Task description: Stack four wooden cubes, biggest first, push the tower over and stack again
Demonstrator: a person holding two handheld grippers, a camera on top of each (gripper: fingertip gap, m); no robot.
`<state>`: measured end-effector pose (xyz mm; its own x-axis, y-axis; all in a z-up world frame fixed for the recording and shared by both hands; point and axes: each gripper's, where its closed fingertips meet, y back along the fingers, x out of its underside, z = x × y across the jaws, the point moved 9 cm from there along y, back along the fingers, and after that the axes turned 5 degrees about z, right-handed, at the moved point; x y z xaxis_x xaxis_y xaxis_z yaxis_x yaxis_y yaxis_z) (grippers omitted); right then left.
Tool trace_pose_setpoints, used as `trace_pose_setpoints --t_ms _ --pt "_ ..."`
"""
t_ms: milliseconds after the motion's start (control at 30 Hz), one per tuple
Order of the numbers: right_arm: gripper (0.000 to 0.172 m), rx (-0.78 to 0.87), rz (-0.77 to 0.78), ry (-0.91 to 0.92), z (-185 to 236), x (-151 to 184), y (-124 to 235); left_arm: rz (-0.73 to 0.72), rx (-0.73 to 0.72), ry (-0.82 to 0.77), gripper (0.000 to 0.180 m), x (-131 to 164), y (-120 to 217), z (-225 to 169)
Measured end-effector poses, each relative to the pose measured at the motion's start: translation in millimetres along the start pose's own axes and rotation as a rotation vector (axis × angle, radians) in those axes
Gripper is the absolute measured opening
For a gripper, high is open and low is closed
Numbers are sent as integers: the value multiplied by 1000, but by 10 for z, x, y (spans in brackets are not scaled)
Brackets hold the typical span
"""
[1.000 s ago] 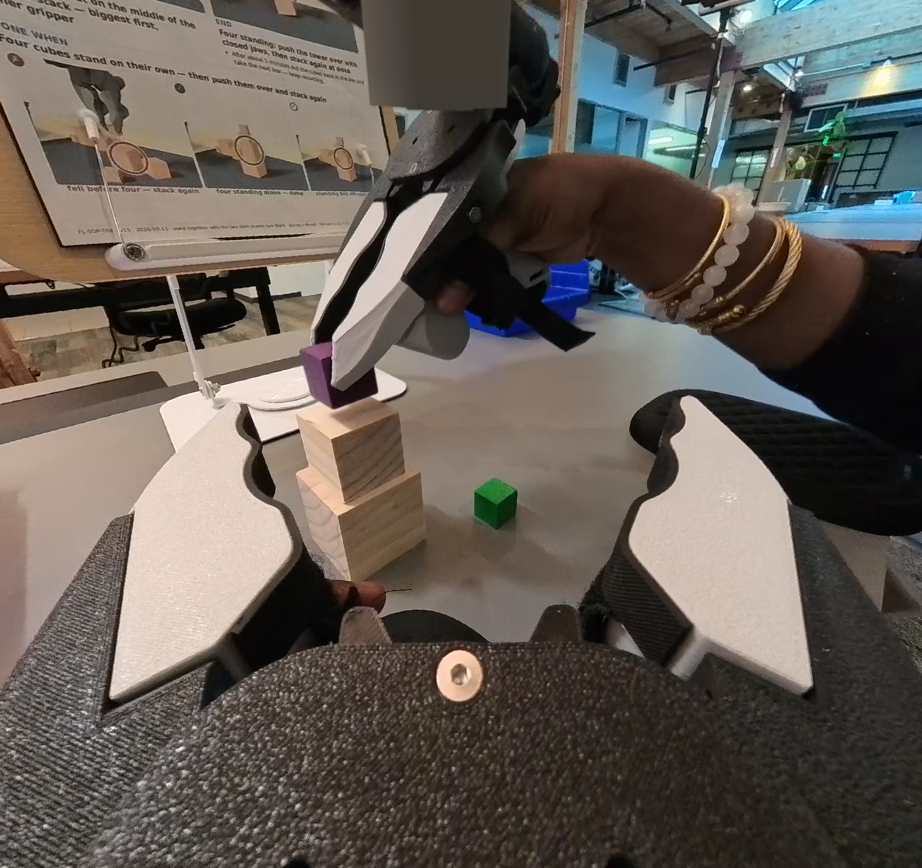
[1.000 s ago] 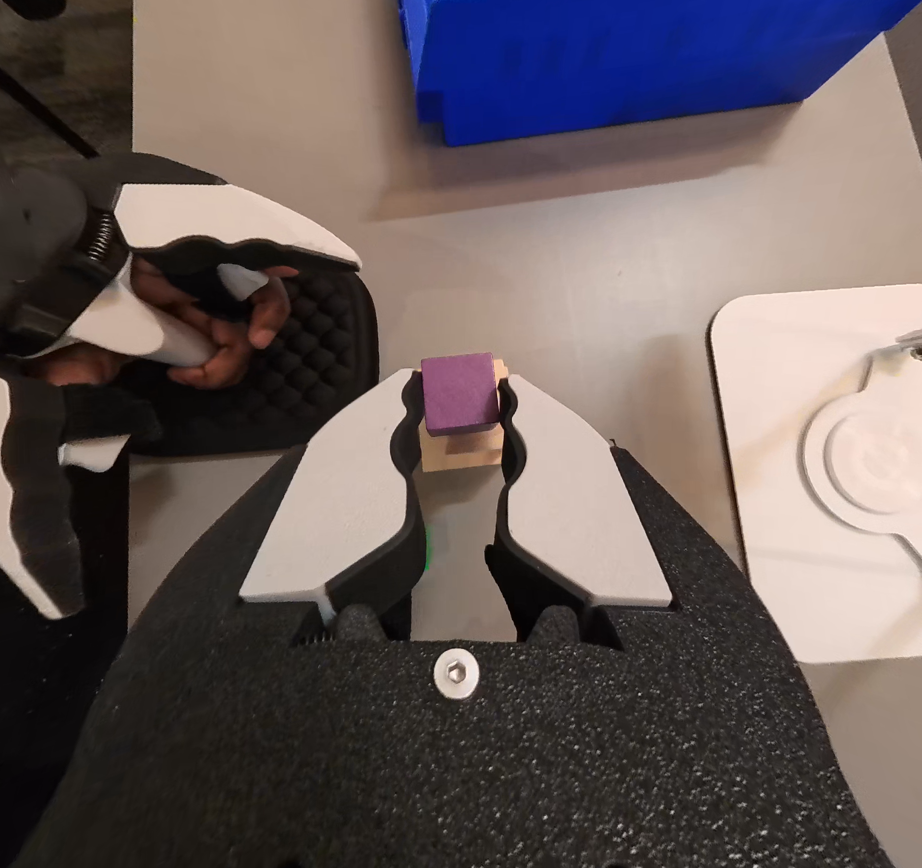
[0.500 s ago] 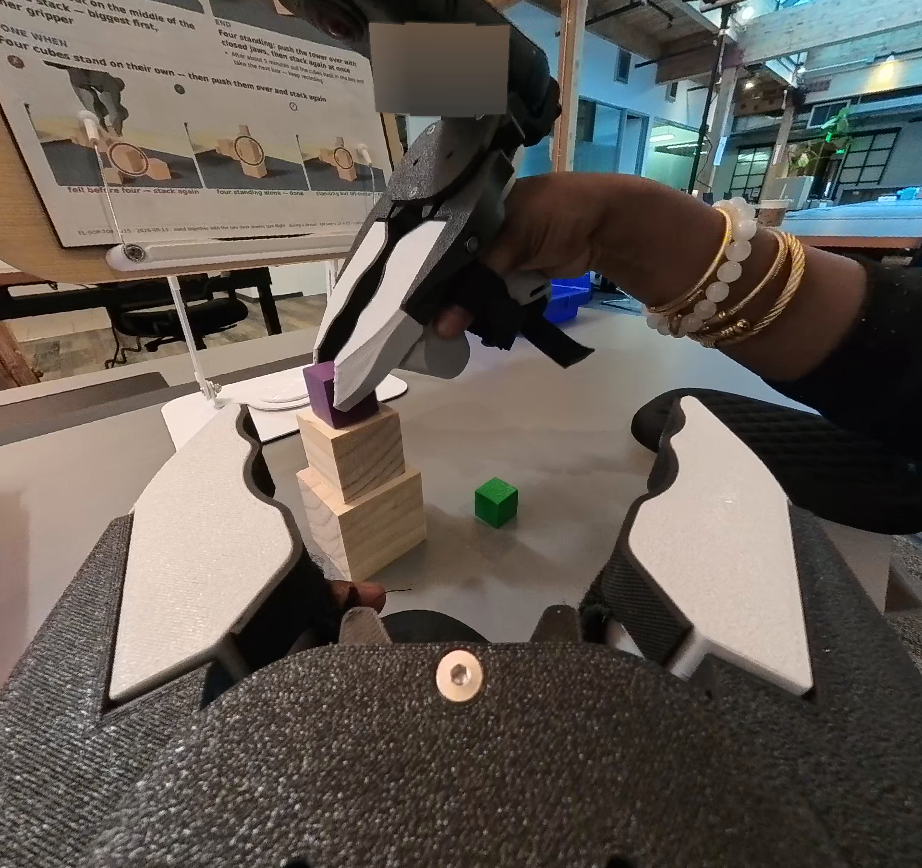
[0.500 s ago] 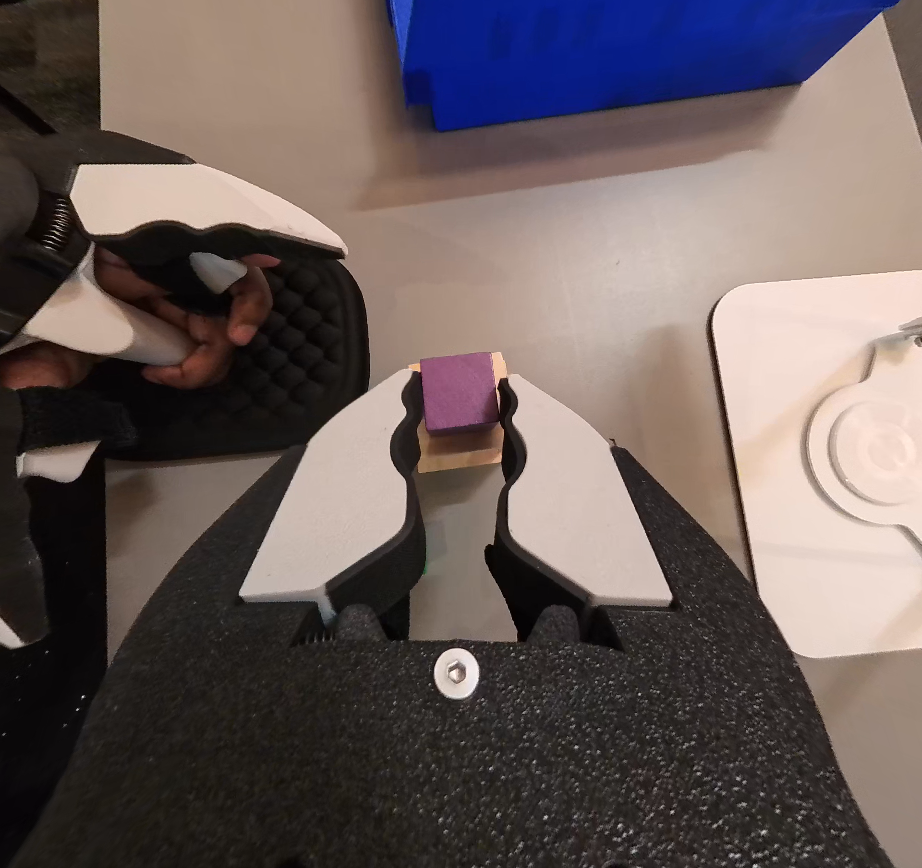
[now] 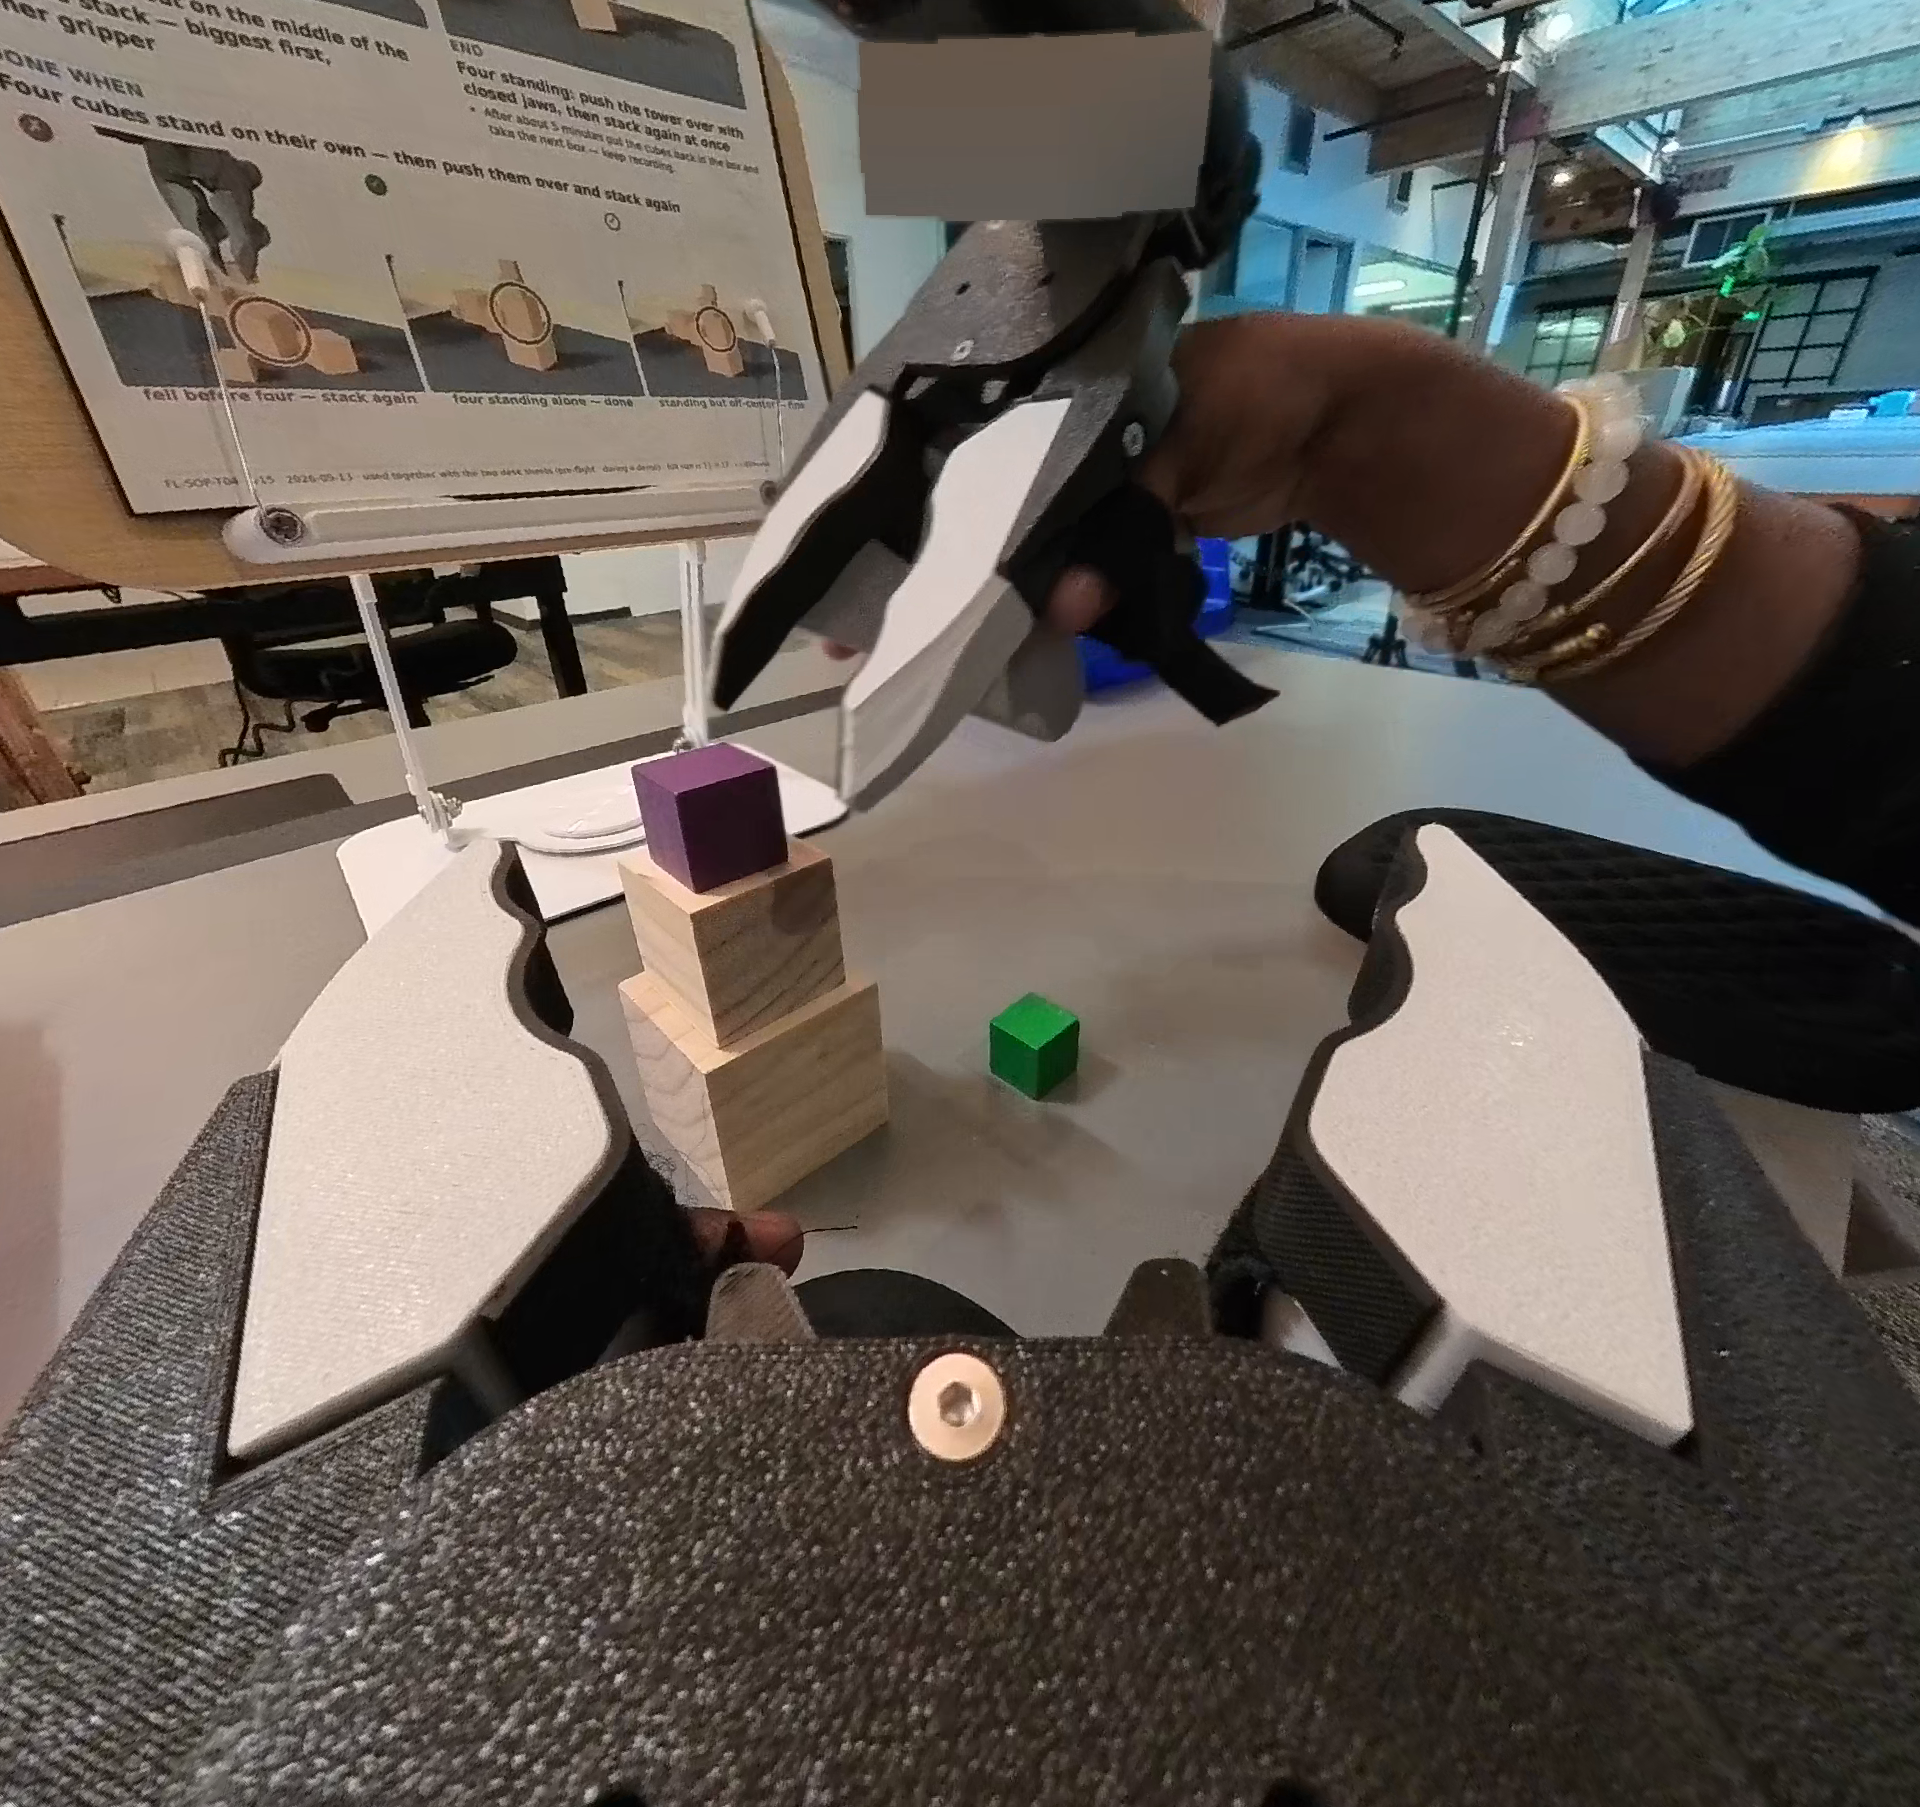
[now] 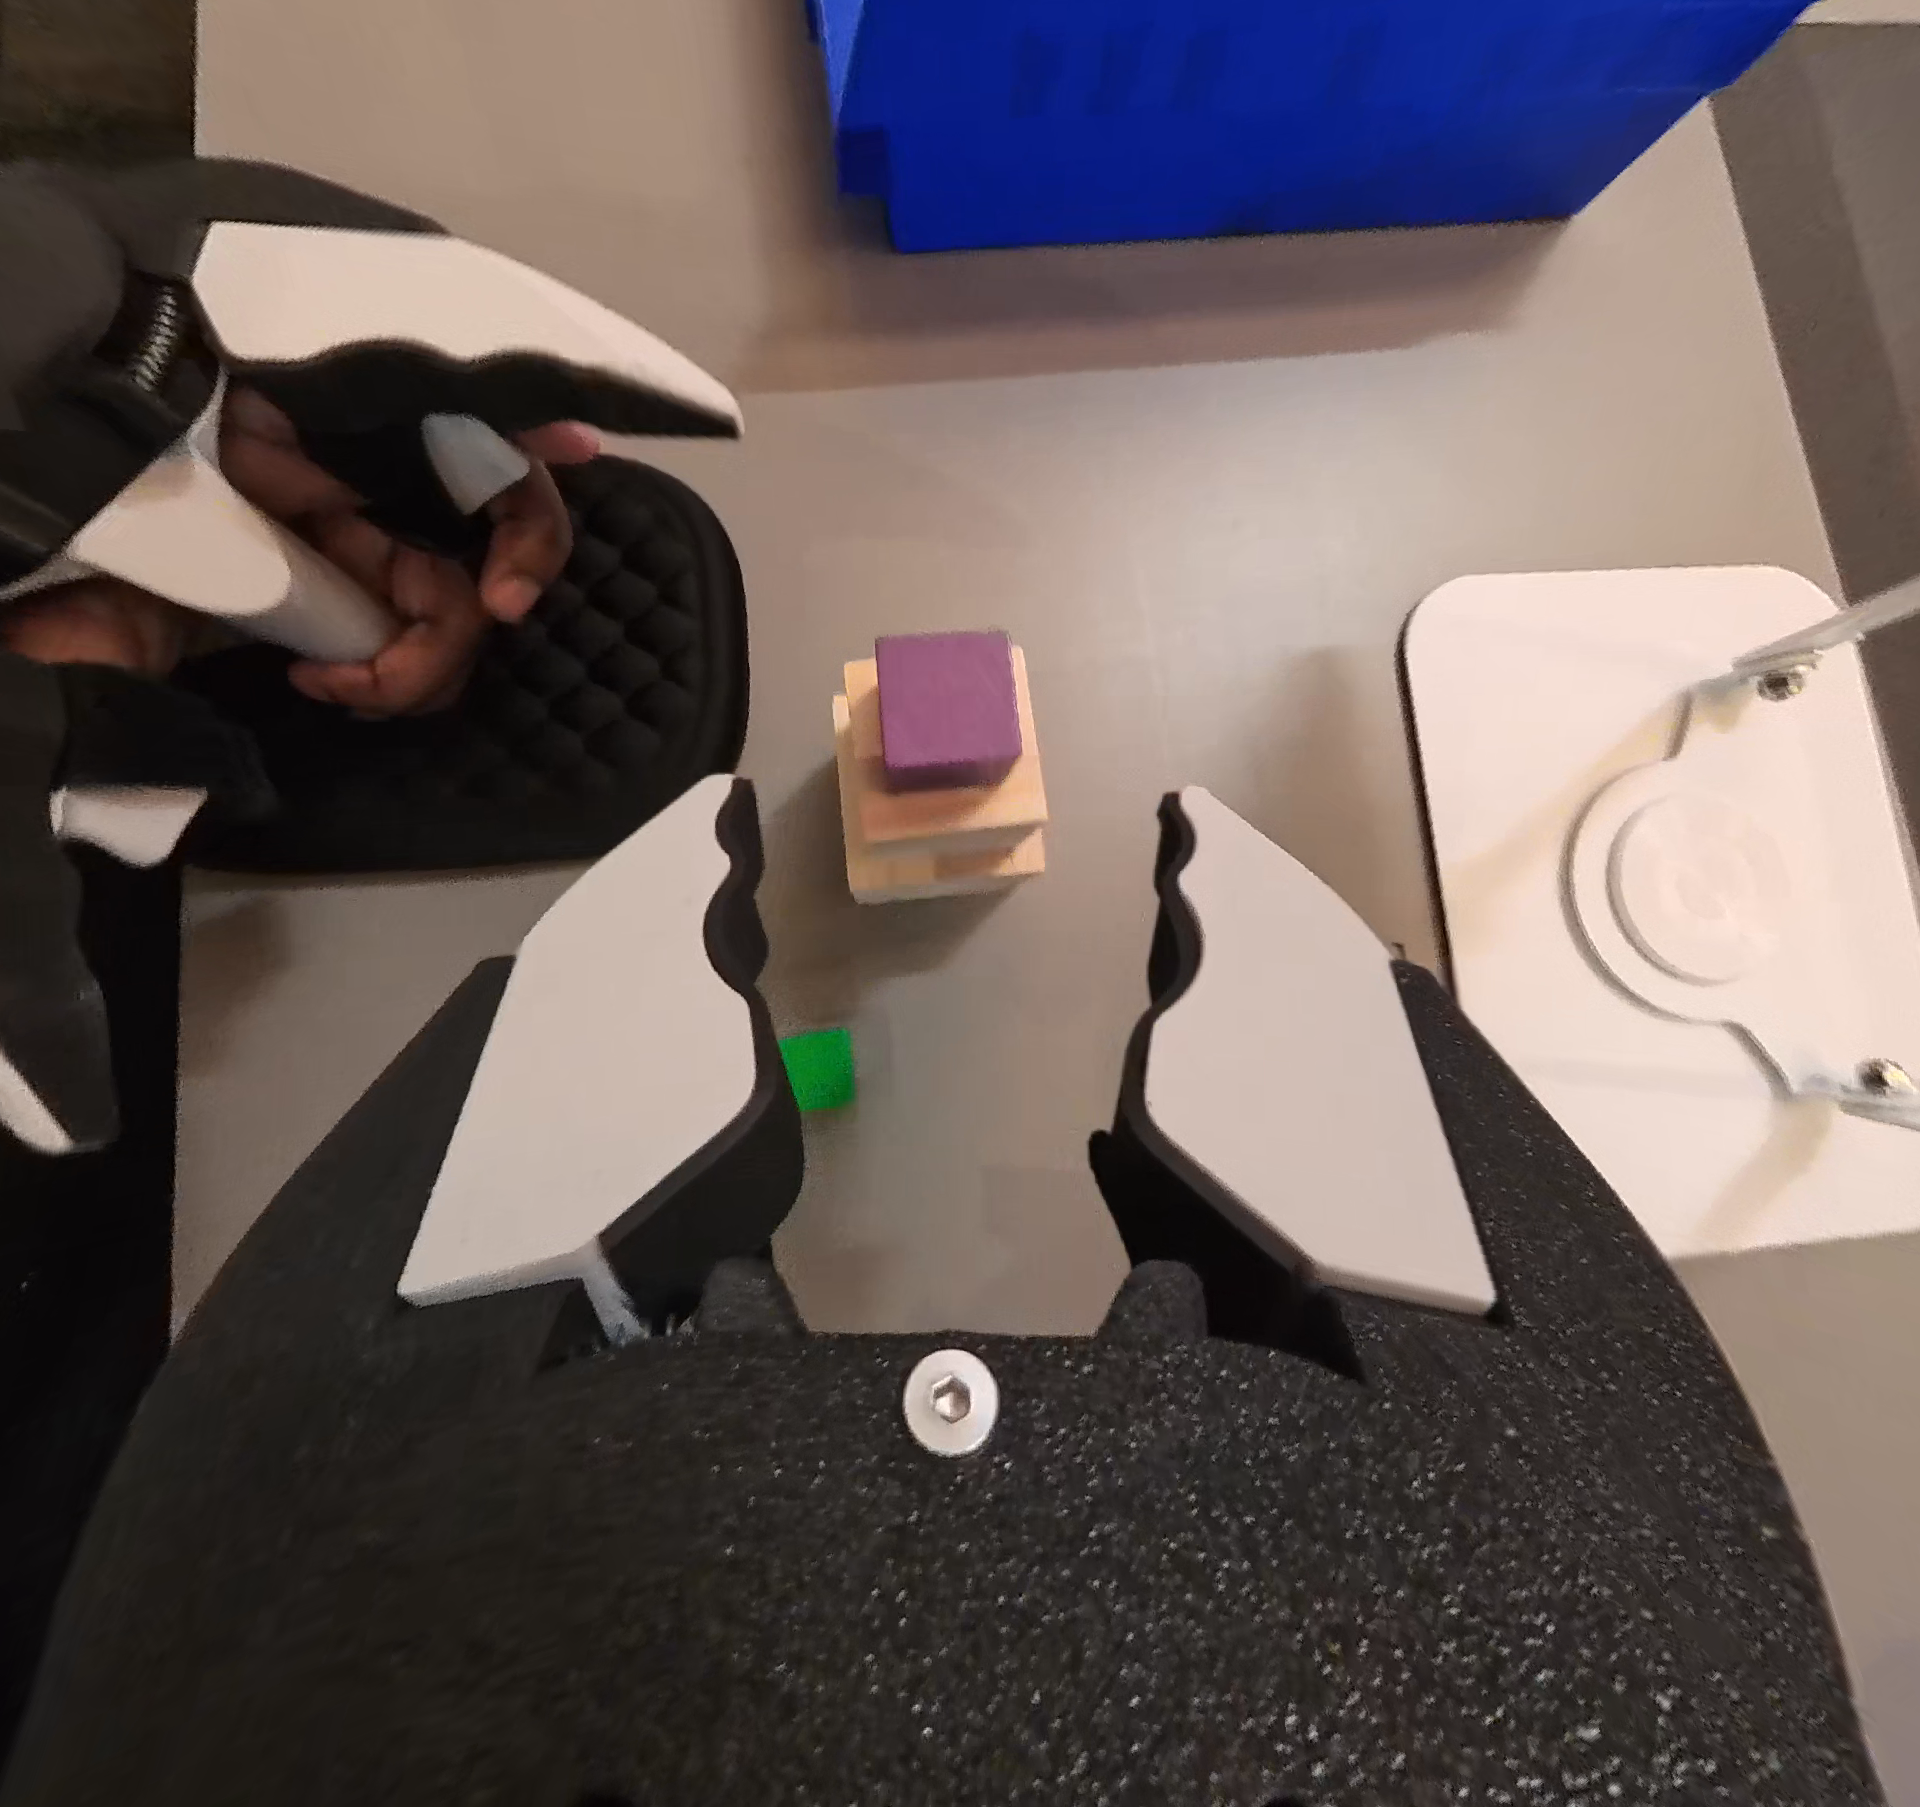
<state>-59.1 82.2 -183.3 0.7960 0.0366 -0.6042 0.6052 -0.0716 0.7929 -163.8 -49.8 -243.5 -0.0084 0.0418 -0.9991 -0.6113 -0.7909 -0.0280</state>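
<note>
The left gripper (image 5: 935, 926) sits low at the table edge, jaws spread wide with nothing between them, so it's out of this one. Just ahead of it is the stack: big wooden block (image 5: 769, 1092) on the table (image 5: 1143, 884), smaller wooden block (image 5: 748, 936) on that, purple cube (image 5: 712, 812) on top, a bit off toward one corner. The green cube (image 5: 1032, 1043) sits loose on the table just beside the stack's base. Above and a little right, the right gripper (image 5: 800, 729) hangs clear of the purple cube, fingers apart, gripping nothing.

My take on doing this bit well: lift straight up and keep the jaws wide so neither finger clips the purple cube on the way out. That stack looks tippy.

Compared with a second ago, the right gripper was clamped on the purple cube over the stack; now it's let go and pulled up. Farther back is the white stand base (image 6: 1621, 905) and the blue bin (image 6: 1299, 64).
</note>
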Motion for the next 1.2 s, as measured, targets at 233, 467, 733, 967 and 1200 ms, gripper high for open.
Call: trace_pose_setpoints --t_ms 233,467,733,967,1200 --pt "76 -31 52 -38 44 474 97 1 -1 -1 146 -1 0 -1" --pt "66 -97 115 -23 205 803 -145 2 -3 -4 146 0 -1 -3" --pt "42 -123 171 37 334 867 -333 7 -2 -4 146 2 -5 -4" --pt "21 -113 214 33 299 876 -458 10 -4 -6 146 3 -7 -5" --pt "21 -74 120 -8 173 558 -72 12 -10 -7 146 3 -9 -6"
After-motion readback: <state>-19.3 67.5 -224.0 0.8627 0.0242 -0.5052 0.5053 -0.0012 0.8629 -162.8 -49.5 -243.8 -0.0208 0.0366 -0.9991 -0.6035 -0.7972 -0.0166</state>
